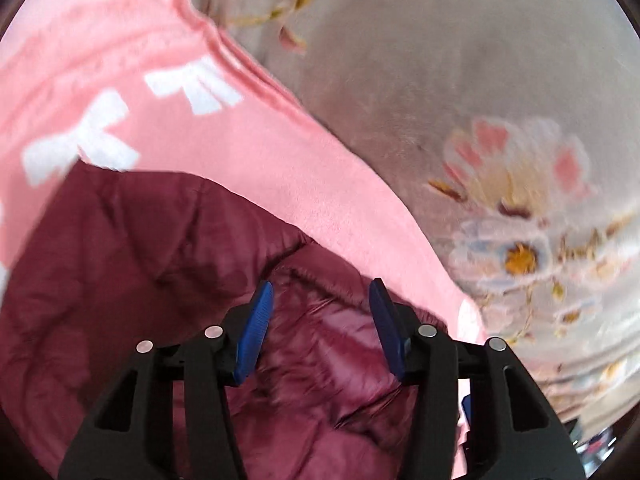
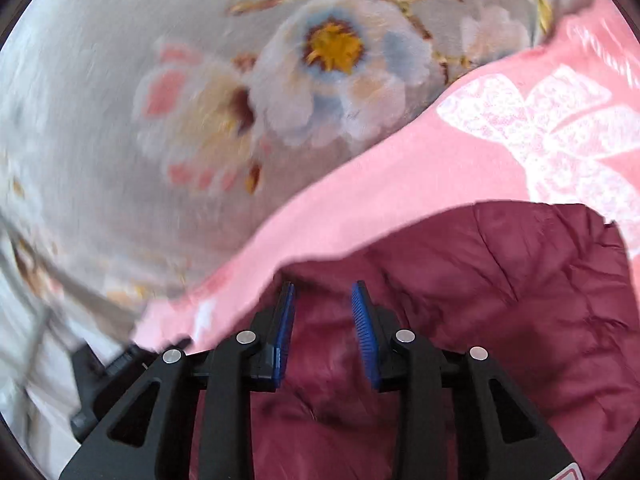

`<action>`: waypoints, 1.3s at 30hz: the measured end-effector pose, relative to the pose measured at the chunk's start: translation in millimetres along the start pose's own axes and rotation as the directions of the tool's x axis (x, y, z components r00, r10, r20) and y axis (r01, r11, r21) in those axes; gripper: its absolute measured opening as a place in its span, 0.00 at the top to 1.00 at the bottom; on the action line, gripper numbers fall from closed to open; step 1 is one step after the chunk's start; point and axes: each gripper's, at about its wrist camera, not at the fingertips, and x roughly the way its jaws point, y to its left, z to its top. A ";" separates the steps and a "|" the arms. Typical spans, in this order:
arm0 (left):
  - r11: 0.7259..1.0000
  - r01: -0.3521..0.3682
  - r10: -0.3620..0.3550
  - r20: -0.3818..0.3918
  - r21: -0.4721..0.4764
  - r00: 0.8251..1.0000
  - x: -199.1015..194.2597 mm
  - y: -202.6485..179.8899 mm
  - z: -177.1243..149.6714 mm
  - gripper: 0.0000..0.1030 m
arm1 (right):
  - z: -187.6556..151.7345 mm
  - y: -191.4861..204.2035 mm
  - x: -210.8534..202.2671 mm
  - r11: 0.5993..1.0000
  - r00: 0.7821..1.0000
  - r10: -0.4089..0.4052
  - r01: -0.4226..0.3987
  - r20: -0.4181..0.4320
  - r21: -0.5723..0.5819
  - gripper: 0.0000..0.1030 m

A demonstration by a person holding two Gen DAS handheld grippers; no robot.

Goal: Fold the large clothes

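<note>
A dark maroon quilted jacket (image 1: 132,248) lies on a pink blanket (image 1: 280,160) with white bow prints. My left gripper (image 1: 322,292) is open, its blue pads (image 1: 256,328) apart just above the jacket's puffy fabric near its right edge. In the right wrist view the same maroon jacket (image 2: 500,280) fills the lower right on the pink blanket (image 2: 400,188). My right gripper (image 2: 323,296) is open over the jacket near its left edge, with nothing between its pads. Both views are blurred.
A grey bedspread with large flower prints (image 1: 480,100) lies under the pink blanket; it also fills the upper left of the right wrist view (image 2: 200,100). The other black gripper body (image 2: 108,376) shows at the lower left of the right wrist view.
</note>
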 end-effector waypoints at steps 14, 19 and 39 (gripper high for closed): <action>0.921 -0.242 0.286 -0.107 0.306 0.952 57.9 -9.6 -27.5 0.63 | -31.0 16.2 54.6 0.846 0.928 -0.364 0.295 -0.078 -0.443 0.86; 0.882 -0.277 0.326 -0.070 0.381 0.943 61.7 -9.7 -35.0 0.64 | -34.6 7.7 60.4 0.799 0.901 -0.430 0.349 -0.060 -0.489 0.88; 0.813 -0.332 0.339 0.075 0.478 0.938 61.8 -10.2 -57.9 0.64 | -44.8 3.2 63.7 0.761 0.889 -0.457 0.376 -0.026 -0.528 0.88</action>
